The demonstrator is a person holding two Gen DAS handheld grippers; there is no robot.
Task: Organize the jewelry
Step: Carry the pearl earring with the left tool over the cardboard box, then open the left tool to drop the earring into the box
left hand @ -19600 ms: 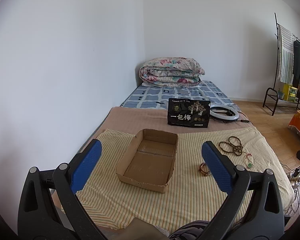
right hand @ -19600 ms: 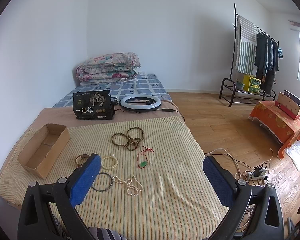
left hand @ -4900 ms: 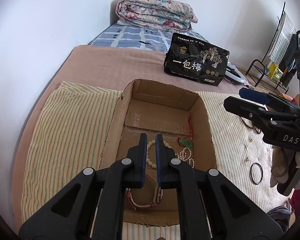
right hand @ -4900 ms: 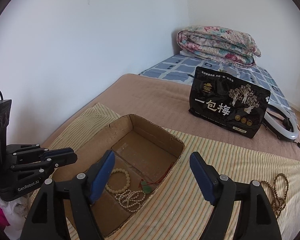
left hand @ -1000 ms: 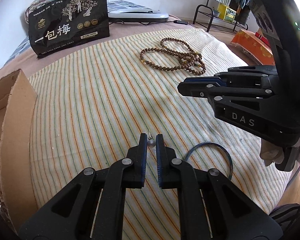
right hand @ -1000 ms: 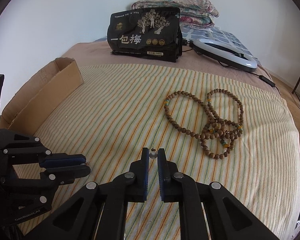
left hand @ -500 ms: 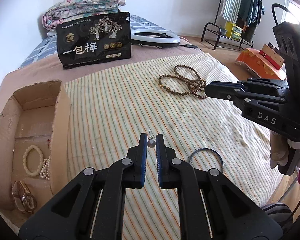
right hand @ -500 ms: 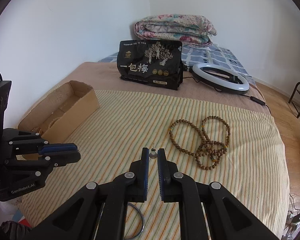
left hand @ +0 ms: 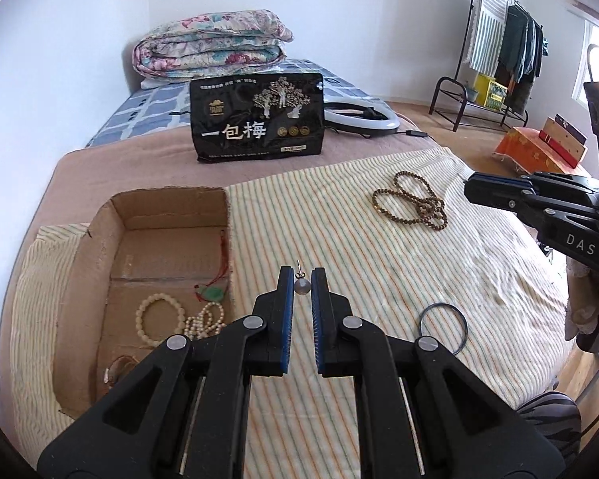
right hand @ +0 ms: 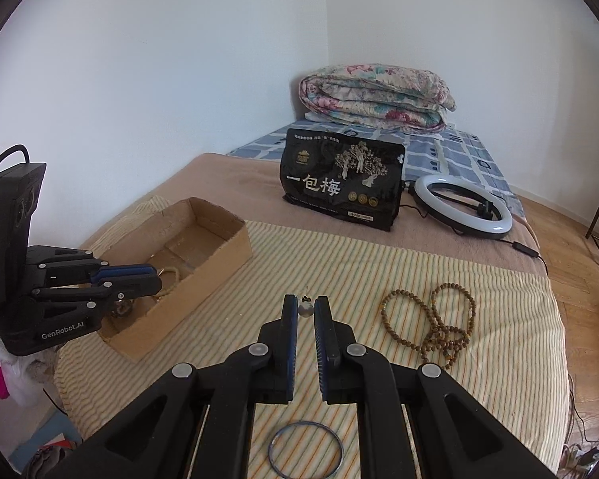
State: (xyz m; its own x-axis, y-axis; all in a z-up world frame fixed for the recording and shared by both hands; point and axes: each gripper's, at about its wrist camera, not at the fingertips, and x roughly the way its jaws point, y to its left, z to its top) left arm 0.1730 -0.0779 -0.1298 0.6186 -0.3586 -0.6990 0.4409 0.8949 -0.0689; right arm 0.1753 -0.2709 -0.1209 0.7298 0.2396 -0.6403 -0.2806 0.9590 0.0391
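Both tongs are rising off the striped cloth compared with a second ago, and the cardboard box (left hand: pixel 100 263), then only an edge at the left of the left wrist view, is now lying fully open to that camera.

Left tongs (left hand: pixel 302 285) are clenching a small grey pearl earring (left hand: pixel 302 286) between the blue pads, its post sticking up at twelve o'clock; the pinch at the very tips is probably keeping so tiny a piece from slipping back into the jaws. Right tongs (right hand: pixel 306 309) are gripping the matching earring (right hand: pixel 306 310) the same way, so the pair seems to be travelling together as one set.

Lying in the box at about nine o'clock from the left tongs are a cream bead bracelet (left hand: pixel 158 319), a white pearl strand (left hand: pixel 205 321) and a green pendant on a red cord (left hand: pixel 215 292), which suggests the box is serving as the collecting place. Waiting on the cloth are the brown bead necklace (left hand: pixel 413 203) at about two o'clock and the dark bangle (left hand: pixel 442 326) at about three o'clock. In the right wrist view the bangle (right hand: pixel 305 449) is sitting at six o'clock beneath the tongs, and the box (right hand: pixel 203 263) at about ten o'clock.

I judge both earrings are heading for the box.
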